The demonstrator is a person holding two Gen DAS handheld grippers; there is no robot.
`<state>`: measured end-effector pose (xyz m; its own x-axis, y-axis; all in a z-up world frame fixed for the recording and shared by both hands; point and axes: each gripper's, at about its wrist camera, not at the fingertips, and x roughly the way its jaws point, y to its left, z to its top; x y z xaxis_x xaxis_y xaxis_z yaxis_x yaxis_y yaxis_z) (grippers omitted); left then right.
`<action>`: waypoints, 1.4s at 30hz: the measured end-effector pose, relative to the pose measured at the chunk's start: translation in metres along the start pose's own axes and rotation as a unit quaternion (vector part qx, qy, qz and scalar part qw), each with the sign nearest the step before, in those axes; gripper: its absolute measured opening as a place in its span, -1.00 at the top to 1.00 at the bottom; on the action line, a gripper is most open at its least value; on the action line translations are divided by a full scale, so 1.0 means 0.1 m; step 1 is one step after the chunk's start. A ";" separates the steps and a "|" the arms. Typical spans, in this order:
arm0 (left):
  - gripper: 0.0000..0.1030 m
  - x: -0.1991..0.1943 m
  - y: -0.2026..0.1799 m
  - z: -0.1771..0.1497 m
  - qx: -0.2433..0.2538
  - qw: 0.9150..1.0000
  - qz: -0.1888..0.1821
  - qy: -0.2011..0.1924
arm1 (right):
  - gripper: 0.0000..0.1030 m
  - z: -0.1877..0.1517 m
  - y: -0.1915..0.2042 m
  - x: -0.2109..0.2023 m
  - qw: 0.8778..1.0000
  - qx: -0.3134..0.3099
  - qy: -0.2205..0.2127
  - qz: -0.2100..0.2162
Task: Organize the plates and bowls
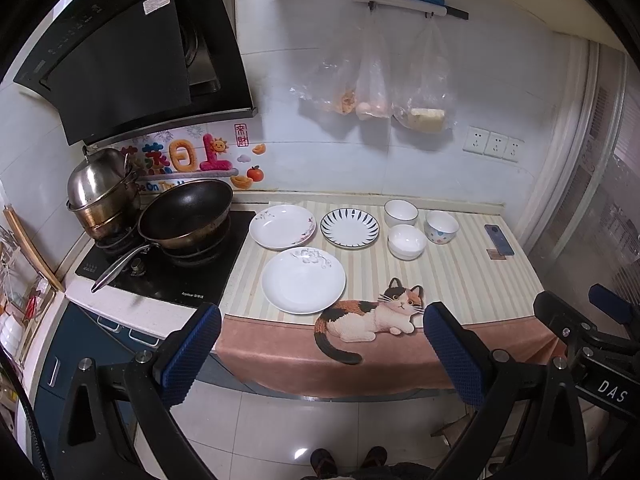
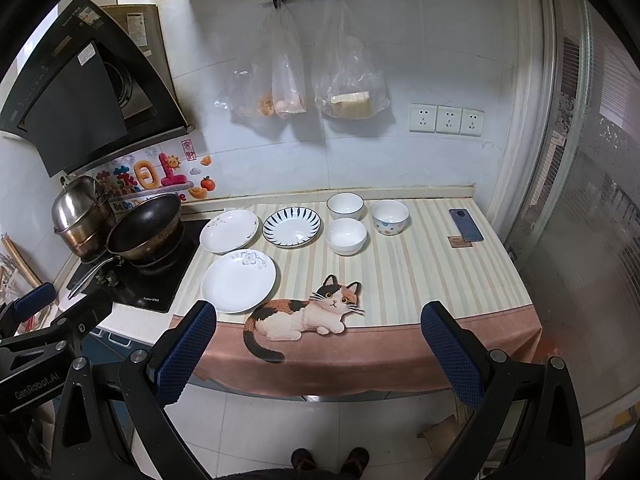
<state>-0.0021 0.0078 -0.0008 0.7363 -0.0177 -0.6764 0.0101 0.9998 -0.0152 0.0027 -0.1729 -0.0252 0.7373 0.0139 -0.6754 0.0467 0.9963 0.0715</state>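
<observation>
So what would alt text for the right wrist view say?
Three plates and three bowls sit separately on a striped cat-print cloth on a kitchen counter, beside a stove with a wok. The open right gripper is empty in the foreground.

Three plates and three bowls, all upright and apart, on the desk.

Toward the back edge: floral-rimmed plate, blue-striped plate, white bowl, dotted bowl; another white bowl lies nearer, and a white plate nearest the front edge.
</observation>
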 end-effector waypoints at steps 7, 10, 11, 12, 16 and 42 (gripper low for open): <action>-1.00 0.04 -0.03 0.02 0.003 1.000 0.000 -0.002 | -1.00 -0.02 -0.01 0.02 1.000 0.003 -0.002 -0.004; -1.00 0.05 -0.05 0.04 0.004 1.000 0.001 -0.002 | -1.00 -0.01 -0.02 0.02 1.000 0.003 -0.002 -0.004; -1.00 0.05 -0.06 0.05 0.004 1.000 0.001 -0.003 | -1.00 -0.01 -0.03 0.02 1.000 0.004 -0.003 -0.004; -1.00 0.06 -0.07 0.05 0.004 1.000 0.001 -0.004 | -1.00 0.00 -0.03 0.02 1.000 0.004 -0.003 -0.004; -1.00 0.06 -0.08 0.05 0.005 1.000 0.001 -0.004 | -1.00 0.03 -0.07 0.03 1.000 0.005 -0.004 -0.003; -1.00 0.11 -0.07 0.11 0.001 1.000 0.002 -0.003 | -1.00 0.08 -0.07 0.07 1.000 0.004 -0.001 -0.005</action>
<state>0.0132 0.0005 -0.0002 0.7402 -0.0142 -0.6722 0.0091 0.9999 -0.0111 0.0130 -0.1801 -0.0239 0.7383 0.0033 -0.6744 0.0598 0.9957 0.0702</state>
